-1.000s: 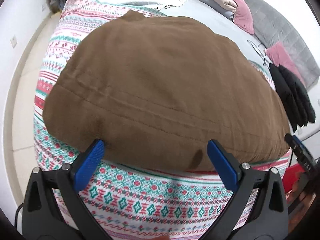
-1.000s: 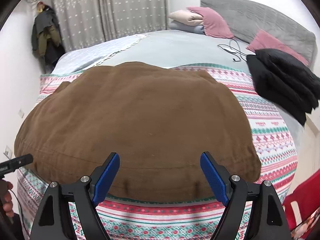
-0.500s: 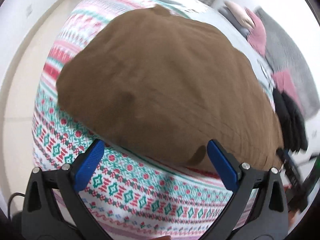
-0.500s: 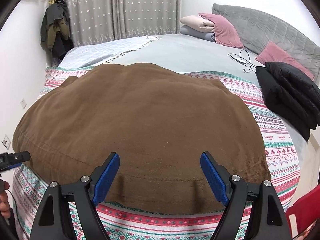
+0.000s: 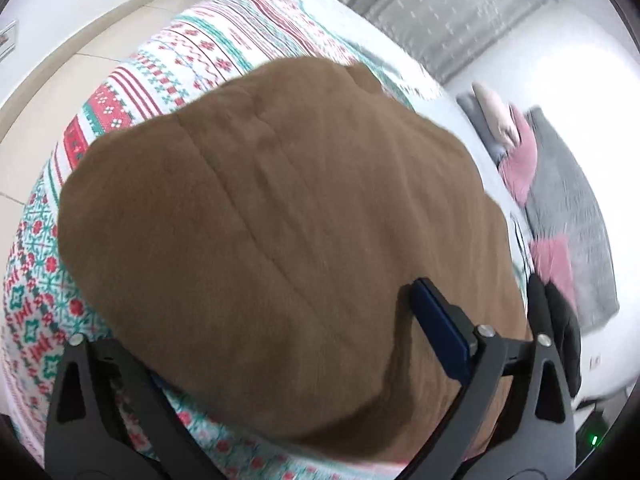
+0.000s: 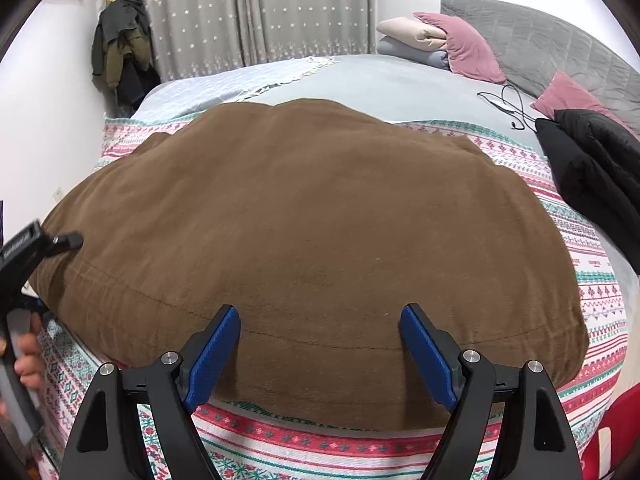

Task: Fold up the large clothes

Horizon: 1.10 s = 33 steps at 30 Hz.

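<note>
The left tool [image 5: 288, 344] has rolled, its jaws closing slightly around the brown garment's [image 5: 280, 220] edge.

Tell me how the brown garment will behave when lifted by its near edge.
The brown garment looks thick and padded, so it is probably heavy. It lies soft on the patterned blanket, so it will likely droop. Its fuzzy surface should grip well.

The large garment [image 6: 312, 216] is plain brown. It lies on a blanket [image 6: 592, 276] that is white with bands of red and green knitted-style motifs. The sheet [image 6: 380, 84] of the bed is pale grey-blue. The folded jacket [image 6: 596, 164] is black. The pillows [image 6: 472, 48] are dusty pink and the headboard [image 6: 532, 40] is grey. The curtain [image 6: 248, 12] is grey with small white stars. Both grippers are black with blue pads [image 6: 212, 356].
</note>
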### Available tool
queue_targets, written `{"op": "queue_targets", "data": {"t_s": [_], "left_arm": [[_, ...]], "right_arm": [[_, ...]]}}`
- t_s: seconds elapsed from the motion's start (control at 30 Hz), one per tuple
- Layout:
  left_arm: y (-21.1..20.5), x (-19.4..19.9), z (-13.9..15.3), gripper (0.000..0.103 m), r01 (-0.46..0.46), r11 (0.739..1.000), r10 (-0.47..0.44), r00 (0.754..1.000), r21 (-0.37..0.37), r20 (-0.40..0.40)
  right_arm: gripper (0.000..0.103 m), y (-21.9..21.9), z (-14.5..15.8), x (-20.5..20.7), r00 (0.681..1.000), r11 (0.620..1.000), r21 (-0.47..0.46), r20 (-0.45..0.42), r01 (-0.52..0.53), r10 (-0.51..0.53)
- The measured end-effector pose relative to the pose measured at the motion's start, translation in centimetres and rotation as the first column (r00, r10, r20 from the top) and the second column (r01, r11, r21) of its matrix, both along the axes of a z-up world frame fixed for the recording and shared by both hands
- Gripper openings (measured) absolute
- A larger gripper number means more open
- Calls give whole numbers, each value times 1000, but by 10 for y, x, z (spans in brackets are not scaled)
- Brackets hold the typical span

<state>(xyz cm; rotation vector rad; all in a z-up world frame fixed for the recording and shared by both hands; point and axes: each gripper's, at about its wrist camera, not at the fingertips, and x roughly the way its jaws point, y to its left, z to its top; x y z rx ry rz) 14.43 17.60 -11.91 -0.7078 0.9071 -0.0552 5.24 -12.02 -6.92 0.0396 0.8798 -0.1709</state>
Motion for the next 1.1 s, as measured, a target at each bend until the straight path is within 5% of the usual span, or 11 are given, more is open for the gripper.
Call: {"op": "queue_targets", "data": {"t_s": [0.13, 0.27, 0.4, 0.47, 0.57, 0.7, 0.87, 1.0, 1.1], "left_arm": [[6, 3, -1, 73, -71, 997, 71, 997, -32, 8], [11, 5, 5, 31, -38, 994, 43, 998, -104, 45], [-8, -2, 47, 22, 41, 999, -41, 980, 4, 194], [-24, -7, 74, 20, 94, 994, -107, 952, 58, 286], [-62, -17, 119, 20, 189, 963, -254, 870, 190, 423], [-128, -37, 158, 20, 330, 873, -480, 715, 360, 508], [-200, -52, 167, 20, 489, 731, -682, 539, 476, 494], [-250, -65, 140, 20, 627, 584, -811, 423, 516, 405], [-276, -56, 101, 25, 770, 439, -897, 344, 464, 278]], "right_arm": [[84, 2, -4, 1, 1000, 1000, -3, -2, -2, 2], [87, -1, -7, 2, 1000, 1000, 13, -1, 2, -2], [88, -2, -9, 3, 1000, 1000, 18, -9, 7, -6], [88, -3, -10, 3, 1000, 1000, 18, -16, 10, -10], [88, -6, -9, 2, 1000, 999, 32, -20, 13, -13], [88, -23, 0, -3, 999, 990, 140, 4, 34, -35], [88, -69, 17, -19, 985, 965, 220, 61, 144, -160], [88, -115, 22, -38, 946, 919, 271, 73, 287, -317], [88, -142, 24, -53, 918, 887, 304, 86, 347, -388]]}}
